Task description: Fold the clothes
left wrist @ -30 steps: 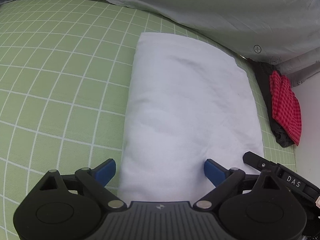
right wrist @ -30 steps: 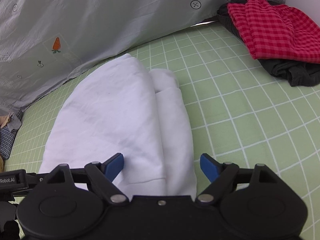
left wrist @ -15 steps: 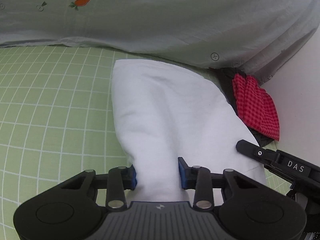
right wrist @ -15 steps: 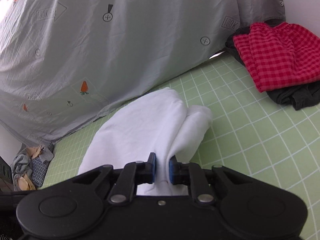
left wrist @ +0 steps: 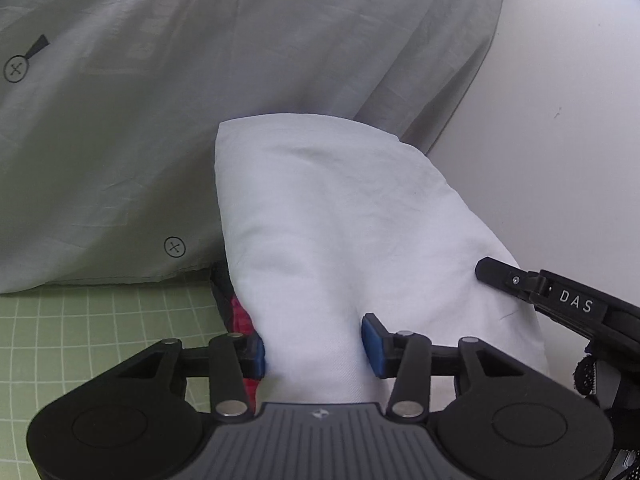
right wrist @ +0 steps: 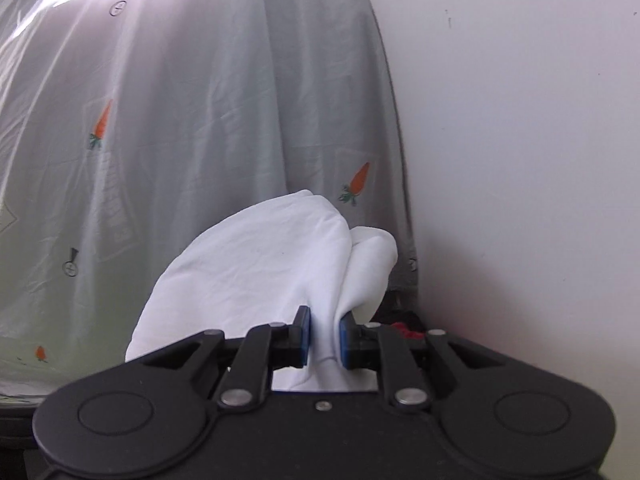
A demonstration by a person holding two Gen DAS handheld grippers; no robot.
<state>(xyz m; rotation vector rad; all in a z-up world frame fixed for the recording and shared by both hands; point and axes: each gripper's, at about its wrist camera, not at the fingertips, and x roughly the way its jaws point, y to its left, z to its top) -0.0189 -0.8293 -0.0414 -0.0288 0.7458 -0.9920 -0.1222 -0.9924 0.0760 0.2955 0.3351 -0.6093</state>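
A folded white garment point(left wrist: 340, 216) is held up off the green checked mat point(left wrist: 80, 328) by both grippers. My left gripper point(left wrist: 312, 348) is shut on its near edge, blue pads pressing the cloth from both sides. My right gripper point(right wrist: 324, 334) is shut on the other near end of the white garment point(right wrist: 256, 264), which bulges up and away from the fingers. The right gripper's black body point(left wrist: 568, 300) shows at the right of the left wrist view, against the cloth.
A grey printed sheet point(left wrist: 140, 120) hangs behind, with carrot prints in the right wrist view point(right wrist: 160, 120). A white wall point(left wrist: 560, 120) is at the right. A red checked cloth point(left wrist: 242, 320) on a dark garment lies below the lifted cloth.
Both grippers closed on the white garment's near edge, then lifted it off the mat and tilted upward. The views now face the sheet and wall.
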